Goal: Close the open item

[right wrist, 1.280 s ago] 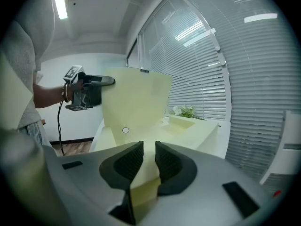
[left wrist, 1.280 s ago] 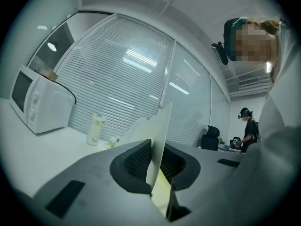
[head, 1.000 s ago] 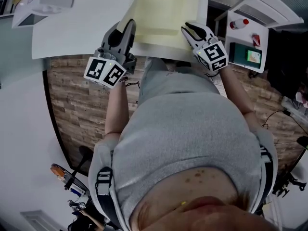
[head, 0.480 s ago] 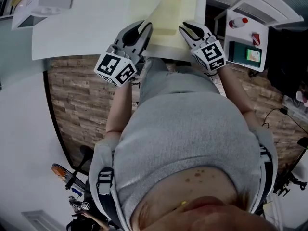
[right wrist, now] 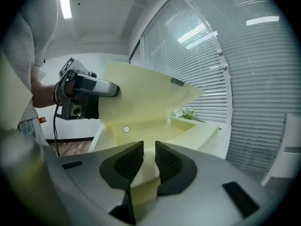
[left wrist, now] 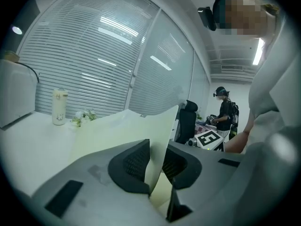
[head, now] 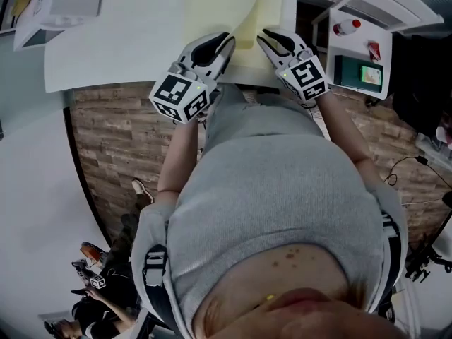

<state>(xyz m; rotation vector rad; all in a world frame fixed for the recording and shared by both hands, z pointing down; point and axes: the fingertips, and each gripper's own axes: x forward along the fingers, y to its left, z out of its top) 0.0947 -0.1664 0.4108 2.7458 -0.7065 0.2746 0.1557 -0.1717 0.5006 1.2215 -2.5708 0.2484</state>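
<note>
1. Logging the layout from the head view: a white table (head: 127, 41) runs from 10 to 12 o'clock of the person. The yellow folder (head: 270, 9) lies on it at 12 o'clock, at the table's front edge.
2. The left gripper (head: 227, 39), at 11 o'clock, is clenched on the folder's cover (left wrist: 141, 131). Its own view shows the sheet running between both pads (left wrist: 134, 161), pinched close to its free edge.
3. The cover stands raised and curved over the base, not lying down. The folder is therefore open.
4. A round stud (right wrist: 126, 129) on the base is uncovered.
5. The right gripper (head: 263, 35), at 1 o'clock, sits at the folder's near edge. Its jaws are slightly parted and released. Yellow shows in the gap, but no pinch is seen. Judged to be steadying the base.
6. Progress, as a judgement: the cover is grasped and partway over, roughly mid-task. What remains is to lower the cover toward 3 o'clock onto the base, flatten it and let go.
</note>
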